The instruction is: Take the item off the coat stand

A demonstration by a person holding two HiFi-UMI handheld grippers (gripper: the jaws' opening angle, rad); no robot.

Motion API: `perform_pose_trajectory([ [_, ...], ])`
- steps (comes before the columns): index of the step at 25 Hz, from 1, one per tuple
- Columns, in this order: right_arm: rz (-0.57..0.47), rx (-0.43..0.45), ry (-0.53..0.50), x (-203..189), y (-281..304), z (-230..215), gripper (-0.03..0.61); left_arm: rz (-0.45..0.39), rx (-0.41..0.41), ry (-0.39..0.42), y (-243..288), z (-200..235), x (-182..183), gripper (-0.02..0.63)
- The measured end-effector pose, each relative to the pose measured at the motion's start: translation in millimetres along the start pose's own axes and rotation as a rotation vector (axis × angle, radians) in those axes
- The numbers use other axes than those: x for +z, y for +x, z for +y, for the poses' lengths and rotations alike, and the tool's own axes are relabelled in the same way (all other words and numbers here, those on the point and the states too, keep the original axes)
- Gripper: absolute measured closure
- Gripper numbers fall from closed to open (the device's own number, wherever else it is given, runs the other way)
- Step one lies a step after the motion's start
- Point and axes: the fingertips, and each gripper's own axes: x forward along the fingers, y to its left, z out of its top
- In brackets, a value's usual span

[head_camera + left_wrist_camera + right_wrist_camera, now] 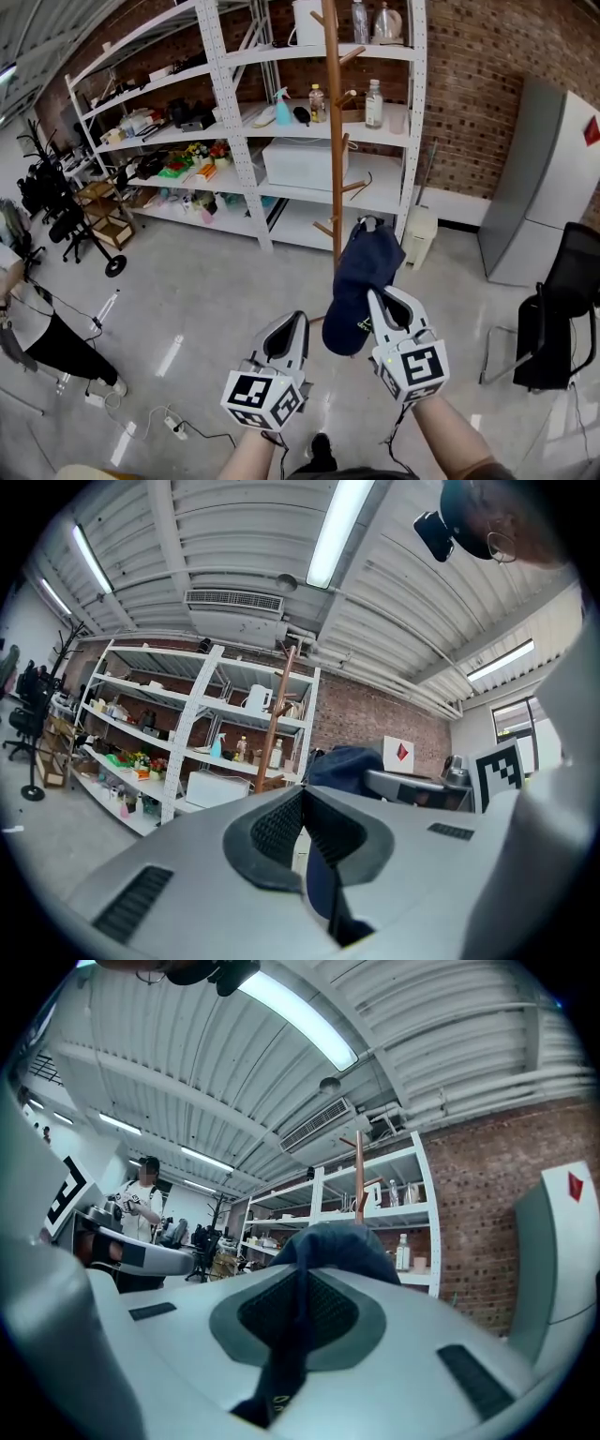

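A wooden coat stand rises in front of the white shelving, and its pegs are bare. My right gripper is shut on a navy cap. The cap hangs in the air just right of the pole's lower part, and no peg shows under it. In the right gripper view the cap's cloth runs down between the closed pads. My left gripper is shut, a little left of the cap's lower edge. In the left gripper view the cap shows beyond the closed jaws.
White metal shelves with bottles, boxes and a spray bottle stand behind the stand against a brick wall. A grey cabinet and a black chair are at the right. Cables and a power strip lie on the floor; a person is at the left.
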Motion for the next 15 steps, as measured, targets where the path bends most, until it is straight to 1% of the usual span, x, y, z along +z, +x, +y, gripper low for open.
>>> perform_pose_trajectory([
  [5,0.021,0.031,-0.002,-8,-23,1,0.560,0.014,0.023,-0.009,-16,-22,-12,0.606],
  [15,0.014,0.048,-0.010,-2,-25,4,0.560,0.007,0.027,-0.011,-18,-23,-10,0.606],
])
